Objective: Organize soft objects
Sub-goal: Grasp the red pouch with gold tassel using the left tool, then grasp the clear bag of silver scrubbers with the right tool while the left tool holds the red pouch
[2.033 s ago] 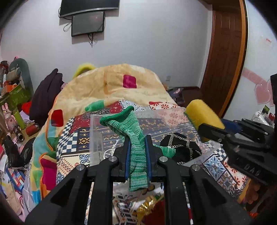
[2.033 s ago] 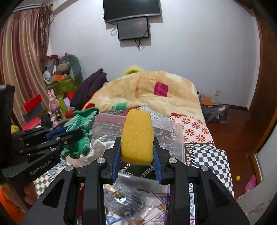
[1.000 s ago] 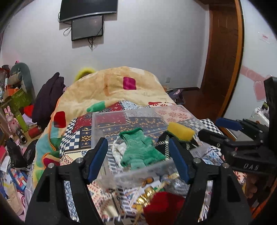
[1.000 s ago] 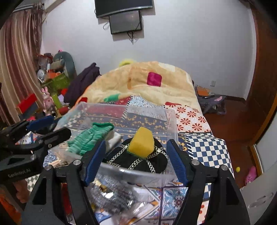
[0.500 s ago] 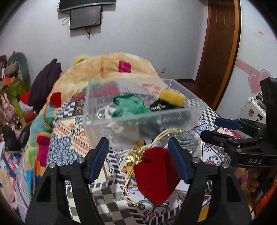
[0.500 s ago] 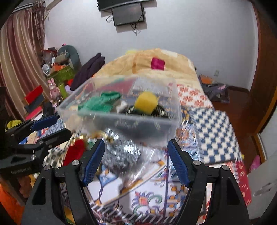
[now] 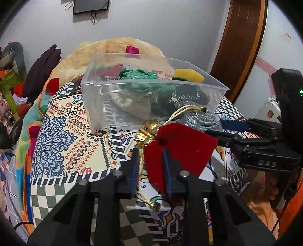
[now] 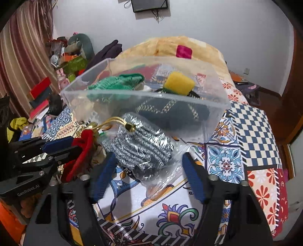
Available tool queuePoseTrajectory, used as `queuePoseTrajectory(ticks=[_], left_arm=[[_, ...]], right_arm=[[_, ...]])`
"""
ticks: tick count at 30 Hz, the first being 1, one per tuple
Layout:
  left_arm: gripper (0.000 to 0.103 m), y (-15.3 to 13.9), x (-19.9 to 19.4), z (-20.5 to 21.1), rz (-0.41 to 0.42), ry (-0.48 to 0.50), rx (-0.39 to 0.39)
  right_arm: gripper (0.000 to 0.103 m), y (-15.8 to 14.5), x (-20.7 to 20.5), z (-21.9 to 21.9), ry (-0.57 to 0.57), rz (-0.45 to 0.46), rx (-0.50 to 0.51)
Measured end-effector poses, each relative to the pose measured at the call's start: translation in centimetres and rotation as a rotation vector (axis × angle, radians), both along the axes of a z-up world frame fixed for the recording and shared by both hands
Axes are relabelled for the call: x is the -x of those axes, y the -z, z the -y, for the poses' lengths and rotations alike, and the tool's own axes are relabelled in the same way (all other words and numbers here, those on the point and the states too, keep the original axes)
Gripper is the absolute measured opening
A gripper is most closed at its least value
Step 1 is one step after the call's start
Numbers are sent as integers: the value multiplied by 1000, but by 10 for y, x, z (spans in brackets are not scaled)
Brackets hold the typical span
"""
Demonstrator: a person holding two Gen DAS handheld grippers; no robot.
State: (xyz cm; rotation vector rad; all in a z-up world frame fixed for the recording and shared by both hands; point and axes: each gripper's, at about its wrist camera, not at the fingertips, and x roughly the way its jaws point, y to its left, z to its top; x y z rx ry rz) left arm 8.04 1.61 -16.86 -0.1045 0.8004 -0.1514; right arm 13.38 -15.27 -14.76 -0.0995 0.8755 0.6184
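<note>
A clear plastic box (image 7: pixel 151 89) (image 8: pixel 144 98) on the patterned bedspread holds a green knitted cloth (image 7: pixel 138 79) (image 8: pixel 117 83), a yellow sponge (image 7: pixel 189 74) (image 8: pixel 179 83) and a black item with gold pattern (image 8: pixel 170 109). My left gripper (image 7: pixel 150 166) is shut on a red velvet pouch (image 7: pixel 181 145) (image 8: pixel 81 151) with a gold drawstring (image 7: pixel 149 130). My right gripper (image 8: pixel 147 170) is open, its fingers on either side of a grey knitted item in a clear bag (image 8: pixel 144 147) (image 7: pixel 202 118), in front of the box.
The bed has a patterned cover (image 8: pixel 246 132) and a beige quilt (image 7: pixel 117 49) behind the box. Toys, books and dark clothes are piled at the left (image 8: pixel 62 62). A wooden door (image 7: pixel 242 47) stands at the right, a screen (image 8: pixel 149 4) on the wall.
Both grippers dropped the green cloth and sponge into the box, then lowered in front of it. The left gripper has closed on the red pouch; the right has moved around the bagged grey item.
</note>
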Motion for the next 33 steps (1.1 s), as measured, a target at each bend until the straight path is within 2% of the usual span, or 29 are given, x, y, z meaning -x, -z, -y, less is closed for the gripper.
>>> queuePoseTrajectory(ticks=[2, 4, 9, 18, 26, 29, 33], left_arm=[[16, -2, 2, 1, 13, -3, -5], [15, -3, 4, 0, 19, -2, -7], [12, -9, 9, -4, 45, -17, 6], [11, -42, 24, -16, 140, -44, 28], [11, -73, 31, -23, 224, -83, 3], [11, -79, 29, -27, 244, -97, 3], [11, -77, 30, -28, 240, -100, 9]], right_arm=[[45, 1, -1, 3, 3, -1, -7], [32, -1, 1, 5, 6, 5, -15], [15, -8, 5, 9, 9, 24, -31], [9, -31, 17, 17, 9, 101, -66], [5, -65, 26, 29, 32, 193, -123], [5, -80, 29, 34, 37, 235, -139], [6, -76, 30, 31, 35, 235, -102]])
